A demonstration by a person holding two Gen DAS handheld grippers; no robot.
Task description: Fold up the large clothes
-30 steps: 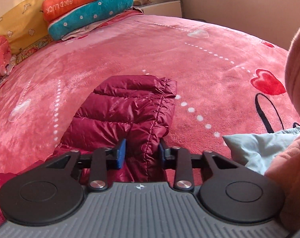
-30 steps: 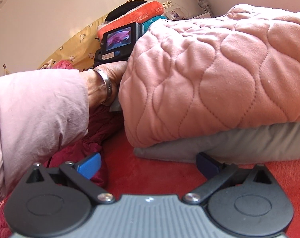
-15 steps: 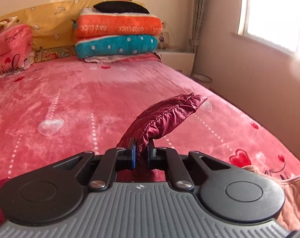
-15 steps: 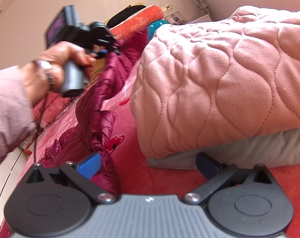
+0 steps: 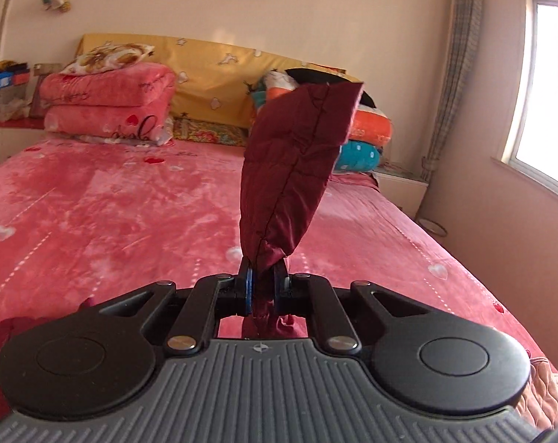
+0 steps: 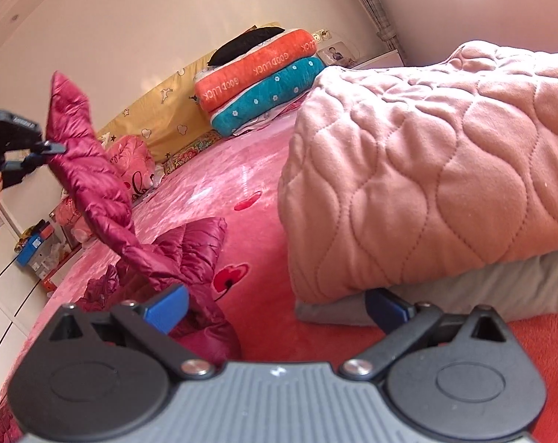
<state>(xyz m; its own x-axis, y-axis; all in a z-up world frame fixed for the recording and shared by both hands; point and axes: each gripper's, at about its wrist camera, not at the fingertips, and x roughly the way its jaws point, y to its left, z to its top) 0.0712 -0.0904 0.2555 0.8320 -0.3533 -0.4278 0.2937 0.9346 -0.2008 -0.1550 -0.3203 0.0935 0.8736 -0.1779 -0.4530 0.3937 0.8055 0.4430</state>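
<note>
Two grippers, left gripper (image 5: 263, 286) fingers clamped on maroon jacket (image 5: 293, 170) sleeve, right gripper (image 6: 275, 308) fingers apart

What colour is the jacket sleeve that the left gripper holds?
Dark maroon, quilted and shiny. The jacket sleeve shows best in the right wrist view, pinched by the left gripper.

Left claw (image 5: 263, 284) clamped on maroon jacket sleeve (image 5: 293, 170), above pink bedspread (image 5: 105, 221).

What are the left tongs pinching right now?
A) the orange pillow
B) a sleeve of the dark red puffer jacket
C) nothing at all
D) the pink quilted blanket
B: the left tongs are shut on the jacket sleeve, which is lifted above the bed.
</note>
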